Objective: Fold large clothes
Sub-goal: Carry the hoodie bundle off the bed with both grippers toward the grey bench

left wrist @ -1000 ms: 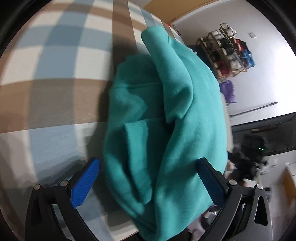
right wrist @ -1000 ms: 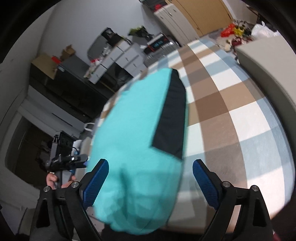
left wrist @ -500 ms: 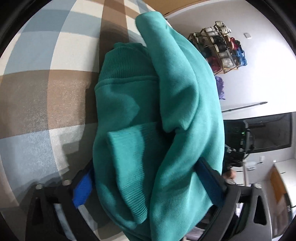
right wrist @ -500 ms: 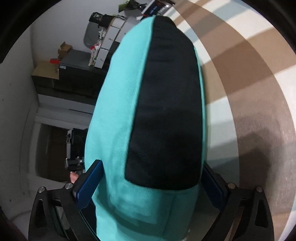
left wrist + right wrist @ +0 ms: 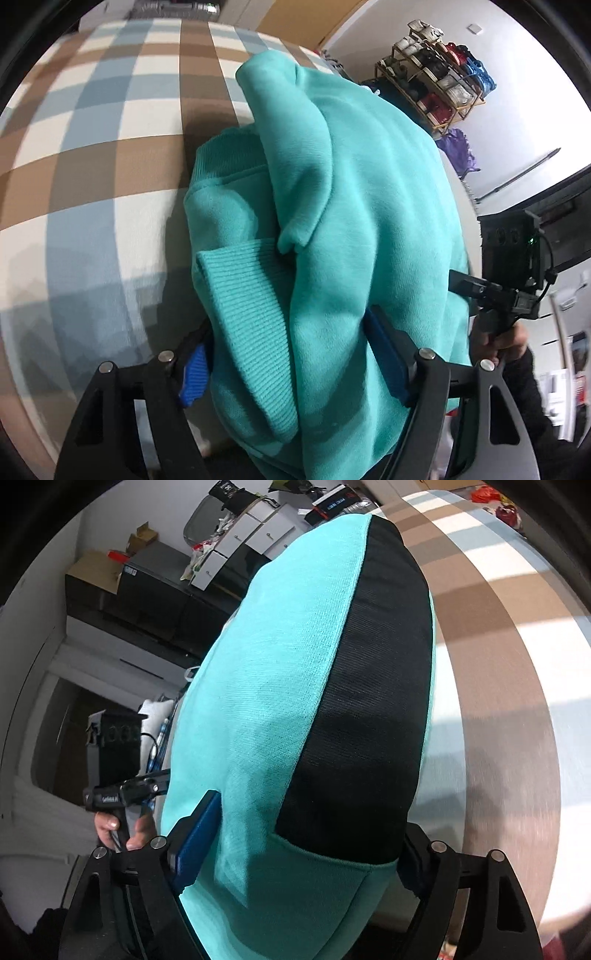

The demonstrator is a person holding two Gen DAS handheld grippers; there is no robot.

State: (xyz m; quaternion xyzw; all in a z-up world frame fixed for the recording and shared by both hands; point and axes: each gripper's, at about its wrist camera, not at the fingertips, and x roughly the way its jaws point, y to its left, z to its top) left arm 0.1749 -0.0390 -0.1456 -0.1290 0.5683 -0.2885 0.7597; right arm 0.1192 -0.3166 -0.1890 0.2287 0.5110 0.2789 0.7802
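Observation:
A folded teal sweatshirt (image 5: 369,184) lies bundled at the near edge of a checked blue, brown and white cloth surface (image 5: 92,147). My left gripper (image 5: 288,363) straddles one end, its jaws closing. One blue pad touches the ribbed cuff (image 5: 243,302) and the other digs into the fabric. In the right wrist view the sweatshirt (image 5: 280,664) shows a black panel (image 5: 369,701). My right gripper (image 5: 301,849) is closing on that end, with one pad pressed on the teal cloth and the other hidden behind the bundle.
A person's hand (image 5: 498,339) holds the other gripper past the bundle. A shoe rack (image 5: 439,85) and a purple bag (image 5: 458,151) stand by the wall. A dark cabinet (image 5: 155,598), white drawers (image 5: 255,528) and a cardboard box (image 5: 92,565) lie beyond the surface's edge (image 5: 517,664).
Both grippers have pushed in around the ends of the bundle and their pads, apart from the cloth a second ago, now press on it. The bundle fills more of each view.

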